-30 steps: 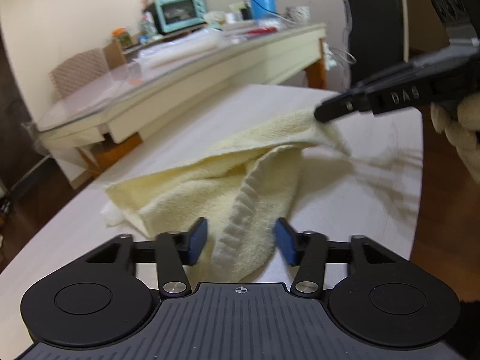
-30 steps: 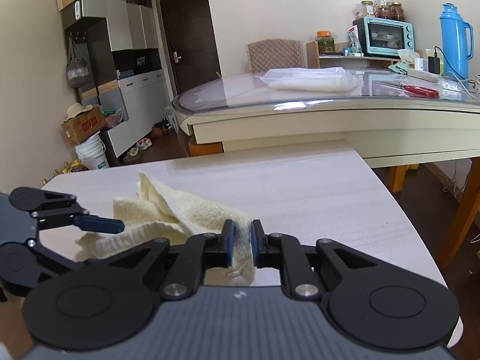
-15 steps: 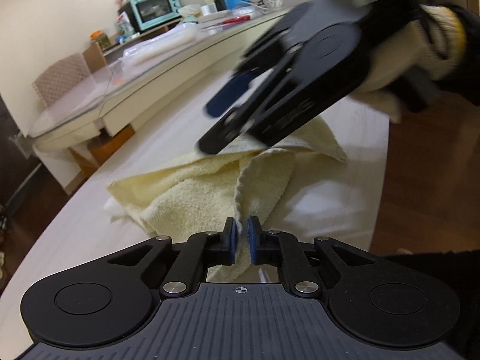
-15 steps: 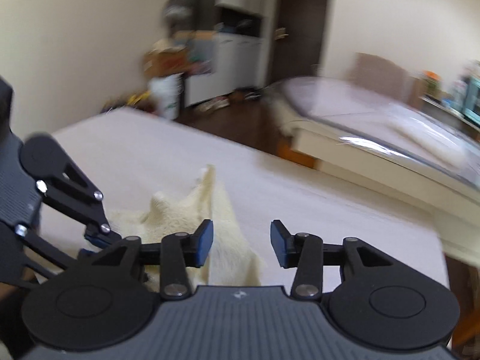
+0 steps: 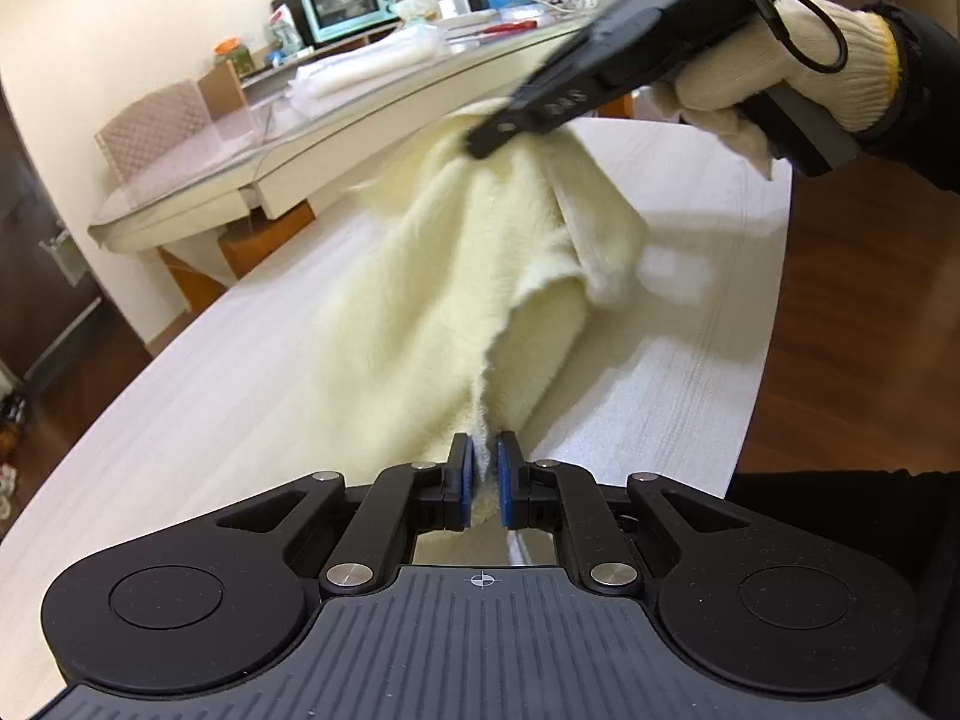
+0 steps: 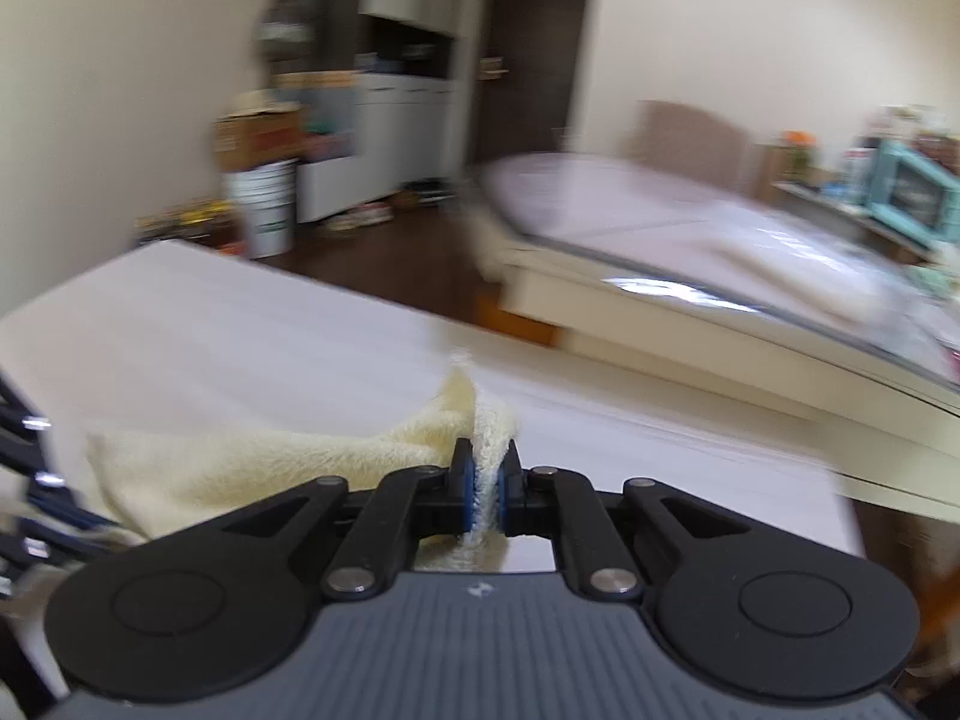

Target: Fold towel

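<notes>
A pale table (image 5: pixel 198 396) fills the near ground, with a glass-topped table (image 5: pixel 336 102) and a teal oven (image 5: pixel 345 3) far behind. The yellow towel (image 5: pixel 456 276) hangs stretched above the pale table between the two tools. The left gripper (image 5: pixel 480 483) is clamped on its near edge; the right gripper (image 6: pixel 486 489), held in a gloved hand (image 5: pixel 774 84), is clamped on the far right corner. Pinching two ends likely spreads the cloth for folding. A second ago the towel lay crumpled on the table and the left jaws stood apart; half a second ago the right jaws were wide.
</notes>
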`<state>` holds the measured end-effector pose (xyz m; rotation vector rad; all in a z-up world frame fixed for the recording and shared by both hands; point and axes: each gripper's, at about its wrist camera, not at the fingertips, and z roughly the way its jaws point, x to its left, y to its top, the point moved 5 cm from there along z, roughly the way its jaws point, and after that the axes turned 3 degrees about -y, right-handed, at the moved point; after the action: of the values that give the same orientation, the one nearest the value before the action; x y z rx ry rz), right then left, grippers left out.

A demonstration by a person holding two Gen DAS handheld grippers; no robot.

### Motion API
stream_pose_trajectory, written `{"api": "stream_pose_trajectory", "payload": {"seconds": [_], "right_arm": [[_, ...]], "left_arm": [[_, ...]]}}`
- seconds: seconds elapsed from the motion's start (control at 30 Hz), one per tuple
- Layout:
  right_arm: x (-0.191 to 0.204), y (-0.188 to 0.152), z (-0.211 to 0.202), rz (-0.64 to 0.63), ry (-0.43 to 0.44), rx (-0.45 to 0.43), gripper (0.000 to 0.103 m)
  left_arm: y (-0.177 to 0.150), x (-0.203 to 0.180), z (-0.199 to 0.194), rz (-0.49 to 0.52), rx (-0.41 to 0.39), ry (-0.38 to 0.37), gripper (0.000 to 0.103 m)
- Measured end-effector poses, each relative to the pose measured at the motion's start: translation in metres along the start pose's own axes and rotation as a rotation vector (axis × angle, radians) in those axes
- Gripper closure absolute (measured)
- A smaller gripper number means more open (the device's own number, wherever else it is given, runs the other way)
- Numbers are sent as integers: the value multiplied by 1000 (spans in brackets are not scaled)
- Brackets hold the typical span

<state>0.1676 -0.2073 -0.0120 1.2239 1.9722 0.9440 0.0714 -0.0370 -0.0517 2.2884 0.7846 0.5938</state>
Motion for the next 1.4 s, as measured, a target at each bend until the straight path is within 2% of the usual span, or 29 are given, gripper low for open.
{"api": "stream_pose_trajectory", "payload": {"seconds": [0.07,0.13,0.17,0.23,0.3,0.37,0.4,0.43,0.5,0.57,0.63,0.77,0.93,1.0,1.07,1.13,1.23,1.4], "right_arm": [[-12,-10,3,7,-33,37,92],[-17,-22,7,-1,-41,101,83],[-19,-27,6,2,-50,112,83],[-20,-35,3,0,-52,129,79],[-23,-34,-4,22,-51,103,73],[-24,-32,-9,25,-72,94,61],[-25,-33,-11,28,-83,90,59],[-26,-35,-13,29,-93,93,59],[-28,-39,-15,31,-118,94,59],[-28,-40,-21,48,-107,55,59],[-24,-37,-27,63,-55,16,59],[2,-35,-37,28,77,-15,59],[32,-47,-40,-54,165,-7,58],[38,-53,-40,-74,174,-3,57],[40,-57,-39,-75,178,4,57],[41,-61,-39,-72,182,11,56],[40,-64,-38,-61,189,13,55],[41,-67,-41,-77,197,11,55]], "left_arm": [[0,-2,0,3,4,-3,94],[0,-3,0,1,8,-3,94],[0,-3,-1,-3,9,-7,94],[-1,-1,-3,-26,5,-22,88],[-1,3,-9,-67,-14,-60,86],[-1,8,-19,-119,-48,-97,70],[0,11,-24,-141,-67,-111,63],[2,17,-28,-159,-87,-111,60],[6,30,-32,-188,-112,-83,58],[11,43,-27,-197,-108,-29,57],[18,57,-14,-188,-72,35,60],[29,79,15,-171,-9,101,61],[31,95,41,-185,69,90,64],[30,94,48,-161,87,99,66],[28,91,48,-141,78,94,77],[28,84,49,-115,76,73,102],[29,75,54,-47,75,102,103],[40,93,72,-57,63,124,103]]}}
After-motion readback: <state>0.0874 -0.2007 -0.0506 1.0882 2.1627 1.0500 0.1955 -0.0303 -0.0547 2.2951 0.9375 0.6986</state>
